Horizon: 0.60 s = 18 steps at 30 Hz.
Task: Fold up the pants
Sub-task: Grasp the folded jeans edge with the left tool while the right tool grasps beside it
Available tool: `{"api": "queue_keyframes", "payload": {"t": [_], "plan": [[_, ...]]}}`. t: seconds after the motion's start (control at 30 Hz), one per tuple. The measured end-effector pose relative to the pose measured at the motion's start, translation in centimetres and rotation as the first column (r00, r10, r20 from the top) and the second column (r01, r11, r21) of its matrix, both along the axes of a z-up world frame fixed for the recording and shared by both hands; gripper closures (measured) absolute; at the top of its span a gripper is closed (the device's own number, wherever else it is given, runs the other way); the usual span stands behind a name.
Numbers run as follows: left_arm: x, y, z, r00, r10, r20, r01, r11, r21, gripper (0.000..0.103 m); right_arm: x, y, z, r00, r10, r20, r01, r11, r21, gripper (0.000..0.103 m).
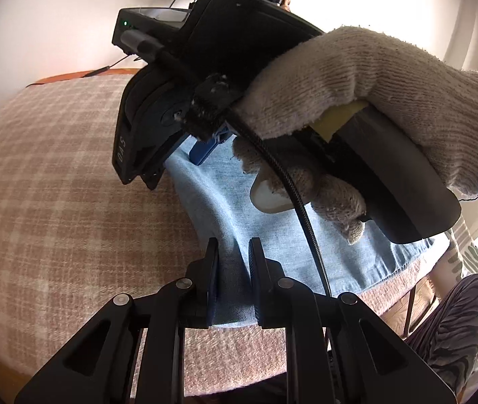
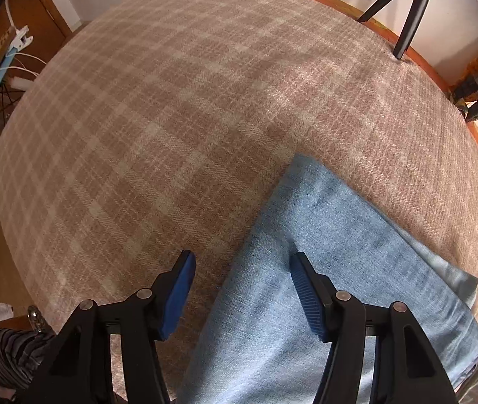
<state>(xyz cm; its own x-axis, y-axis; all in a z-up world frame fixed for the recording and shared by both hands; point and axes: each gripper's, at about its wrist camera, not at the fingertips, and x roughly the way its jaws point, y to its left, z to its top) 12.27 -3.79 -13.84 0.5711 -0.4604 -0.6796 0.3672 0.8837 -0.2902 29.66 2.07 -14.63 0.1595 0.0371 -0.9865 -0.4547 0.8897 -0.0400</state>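
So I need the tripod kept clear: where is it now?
In the right wrist view, the tripod stands top right, at the plaid blanket's far edge.

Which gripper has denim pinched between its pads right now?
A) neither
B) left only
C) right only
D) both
B: in the left wrist view the left gripper has its pads closed on a fold of the blue pants, while in the right wrist view the right gripper stands open above the pants and the plaid blanket, pressing on nothing.
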Motion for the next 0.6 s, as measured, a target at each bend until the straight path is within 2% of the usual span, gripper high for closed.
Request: {"api": "queue_keyframes", "payload": {"t": [0.07, 0.13, 0.17, 0.2, 0.23, 0.3, 0.47, 0.53, 0.6], "plan": [[0.1, 0.1, -0.1, 1.000, 0.004, -0.009, -0.004, 1.000, -0.002, 0.088, -0.1, 0.2, -0.5, 1.000, 0.017, 0.006, -0.017, 0.999, -0.044, 0.059], [0.1, 0.1, -0.1, 1.000, 0.012, -0.016, -0.012, 1.000, 0.001, 0.085, 0.0, -0.1, -0.5, 1.000, 0.023, 0.013, -0.022, 0.999, -0.039, 0.065], [0.1, 0.1, -0.1, 1.000, 0.017, -0.018, -0.017, 1.000, 0.006, 0.083, 0.0, -0.4, -0.5, 1.000, 0.017, 0.012, -0.017, 0.999, -0.033, 0.072], [0.0, 0.2, -0.2, 1.000, 0.020, -0.023, -0.019, 1.000, 0.012, 0.074, 0.1, -0.8, -0.4, 1.000, 0.008, 0.013, -0.008, 1.000, -0.021, 0.078], [0.0, 0.1, -0.3, 0.999, 0.023, -0.029, -0.022, 1.000, 0.020, 0.060, 0.2, -1.3, -0.3, 1.000, -0.001, 0.011, 0.001, 1.000, -0.006, 0.079], [-0.1, -0.2, -0.7, 0.999, 0.036, -0.041, -0.034, 0.999, 0.034, 0.054, 0.1, -2.2, 0.1, 1.000, -0.012, 0.009, 0.011, 1.000, 0.027, 0.086], [0.4, -0.5, -1.3, 0.998, 0.037, -0.060, -0.036, 0.999, 0.022, 0.056, -0.3, -3.8, 0.9, 0.998, -0.048, 0.033, 0.044, 0.992, 0.118, 0.093], [0.4, -0.7, -1.3, 0.998, 0.036, -0.059, -0.037, 0.999, -0.006, 0.079, -0.4, -4.9, 1.4, 0.997, -0.073, 0.039, 0.066, 0.984, 0.165, 0.095], [0.3, 0.1, -0.7, 0.999, 0.035, -0.028, -0.036, 0.999, -0.012, 0.084, -0.6, -6.1, 2.1, 0.994, -0.101, 0.046, 0.089, 0.973, 0.214, 0.097]]}}
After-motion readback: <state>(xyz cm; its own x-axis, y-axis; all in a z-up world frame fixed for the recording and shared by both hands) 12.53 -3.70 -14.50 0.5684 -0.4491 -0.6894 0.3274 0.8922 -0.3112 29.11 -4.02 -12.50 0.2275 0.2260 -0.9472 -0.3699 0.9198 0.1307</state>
